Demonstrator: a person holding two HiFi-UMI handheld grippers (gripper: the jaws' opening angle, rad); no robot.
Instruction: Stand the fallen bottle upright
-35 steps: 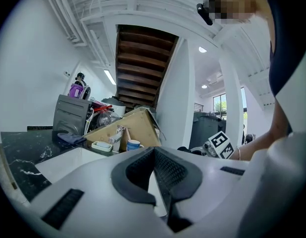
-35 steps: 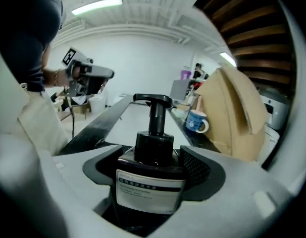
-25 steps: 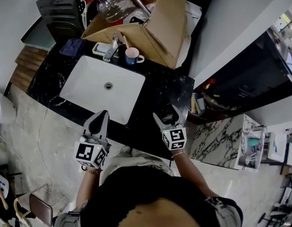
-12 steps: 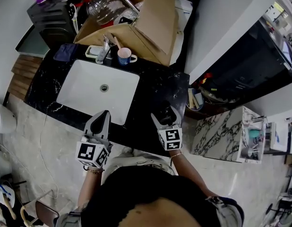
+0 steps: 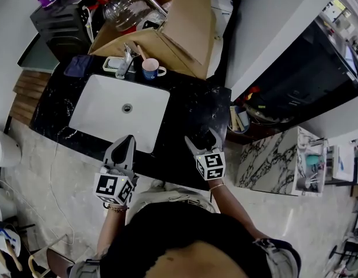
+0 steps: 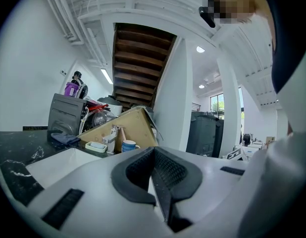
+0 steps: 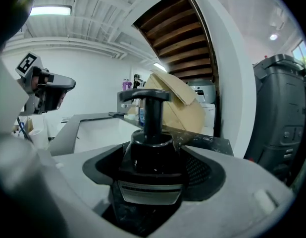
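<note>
My right gripper (image 5: pixel 201 138) is shut on a black pump bottle (image 7: pixel 151 155) over the right end of the black marble counter (image 5: pixel 193 106). The bottle's body sits between the pads, and its pump head (image 7: pixel 143 96) points away from the gripper along the jaws. From the head view the bottle (image 5: pixel 201 146) is only a dark shape against the dark counter, so I cannot tell whether it touches the surface. My left gripper (image 5: pixel 127 139) hangs at the counter's front edge by the sink, shut with nothing between its pads (image 6: pixel 154 150).
A white sink (image 5: pixel 109 112) is set into the counter's left half. Behind it stand a tap (image 5: pixel 127 57), a soap dish (image 5: pixel 112 65) and a blue mug (image 5: pixel 150 69). A large open cardboard box (image 5: pixel 187 22) leans at the back. A marble-topped unit (image 5: pixel 266 167) stands at the right.
The head view has drifted a little. My right gripper has shifted slightly on the counter, still holding the bottle. The left gripper has hardly moved.
</note>
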